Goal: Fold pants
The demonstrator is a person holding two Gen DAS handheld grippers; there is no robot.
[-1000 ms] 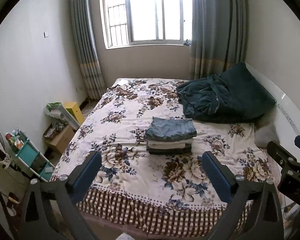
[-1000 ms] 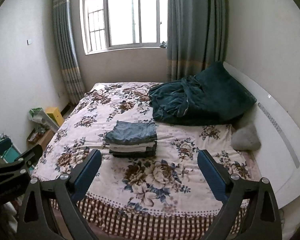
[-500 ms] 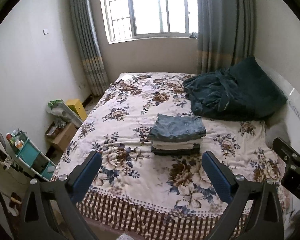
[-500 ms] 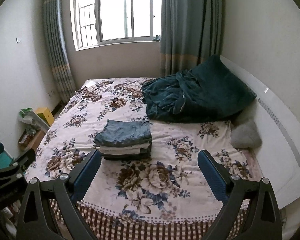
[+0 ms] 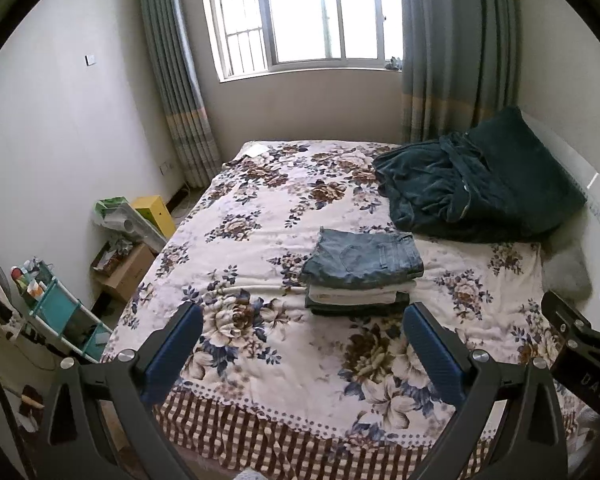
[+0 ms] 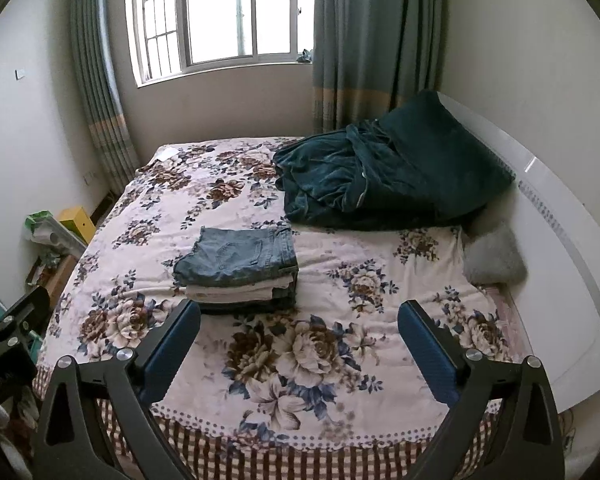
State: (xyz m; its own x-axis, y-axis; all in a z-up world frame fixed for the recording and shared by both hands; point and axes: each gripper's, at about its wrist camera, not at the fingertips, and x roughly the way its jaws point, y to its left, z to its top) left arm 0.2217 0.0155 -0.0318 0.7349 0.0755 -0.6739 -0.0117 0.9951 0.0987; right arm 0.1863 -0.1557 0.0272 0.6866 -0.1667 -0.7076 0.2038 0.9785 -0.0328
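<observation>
A stack of folded pants (image 5: pixel 362 276), blue jeans on top, lies on the floral bedspread (image 5: pixel 260 216). Beyond the stack, a dark green blanket (image 5: pixel 472 192) is heaped by the white headboard (image 6: pixel 560 240). Left of the bed, a cardboard box (image 5: pixel 124 268) and a teal rack (image 5: pixel 56 316) hold clutter. The left gripper (image 5: pixel 302 334) and right gripper (image 6: pixel 298 330) hover near the stack, jaws spread wide, grasping nothing.

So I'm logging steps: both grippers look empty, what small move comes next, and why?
Probably bring both forward toward the stack of folded pants on the bed. The left hand-held gripper and right hand-held gripper are open, holding nothing, short of it.
</observation>
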